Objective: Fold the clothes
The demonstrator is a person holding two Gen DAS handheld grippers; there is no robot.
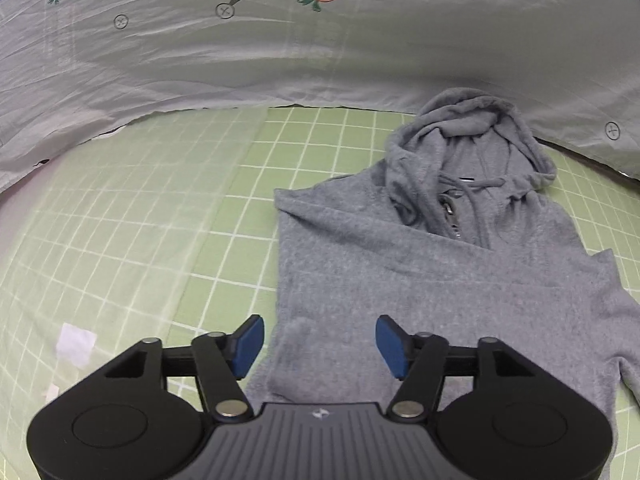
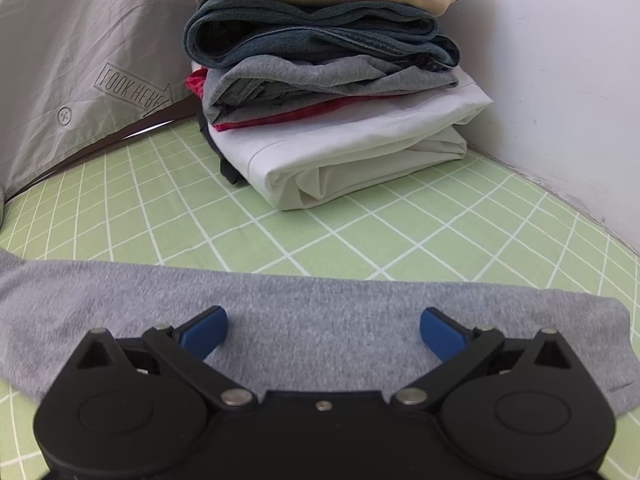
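Note:
A grey zip hoodie (image 1: 440, 264) lies flat on the green grid sheet (image 1: 140, 220), hood toward the far side, its left side folded in to a straight edge. My left gripper (image 1: 320, 344) is open and empty, hovering over the hoodie's lower left edge. In the right wrist view a grey sleeve or hem band of the hoodie (image 2: 320, 304) stretches across the sheet (image 2: 440, 232). My right gripper (image 2: 324, 332) is open and empty just above that band.
A stack of folded clothes (image 2: 332, 92) stands at the far corner by the white wall (image 2: 560, 80). A grey quilt with carrot prints (image 1: 240, 48) borders the far side and shows in the right wrist view (image 2: 80, 60). A white patch (image 1: 76, 342) lies left.

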